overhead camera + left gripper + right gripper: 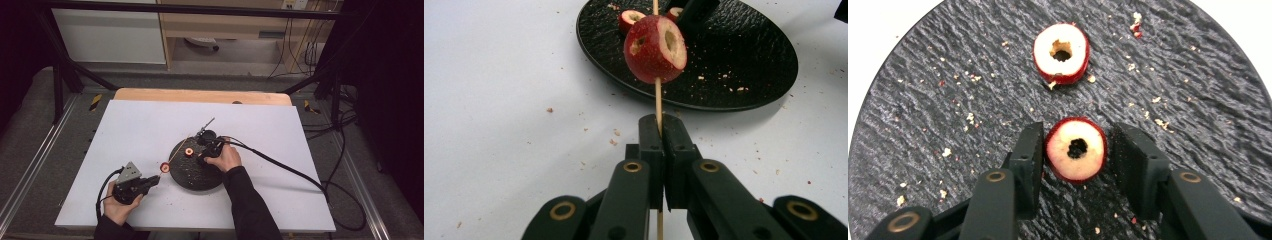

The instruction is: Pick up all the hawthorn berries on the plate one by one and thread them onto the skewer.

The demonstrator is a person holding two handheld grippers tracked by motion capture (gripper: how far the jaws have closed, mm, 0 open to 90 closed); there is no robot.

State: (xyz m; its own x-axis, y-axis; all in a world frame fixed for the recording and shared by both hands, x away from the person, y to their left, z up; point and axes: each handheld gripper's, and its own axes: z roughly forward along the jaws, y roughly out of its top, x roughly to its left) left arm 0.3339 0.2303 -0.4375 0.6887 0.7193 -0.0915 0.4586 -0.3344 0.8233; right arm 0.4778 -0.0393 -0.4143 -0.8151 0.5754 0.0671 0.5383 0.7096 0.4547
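Your left hand-held gripper (659, 131) is clamped on a thin wooden skewer (657, 95). In the left gripper view the skewer's long axis runs straight out from the jaws toward the black round plate (744, 65). 1 cored red fruit (655, 48) is threaded on it, held above the white surface (499, 100) near the plate's rim, its cut face turned toward the plate.

Your right hand-held gripper (1077, 150) sits low over the plate. Its jaws flank a second cored fruit (1076, 155), hole facing up, the left pad touching; the right shows a slight gap. A third cored fruit (1061, 53) lies farther off on the plate, well apart from the jaws.
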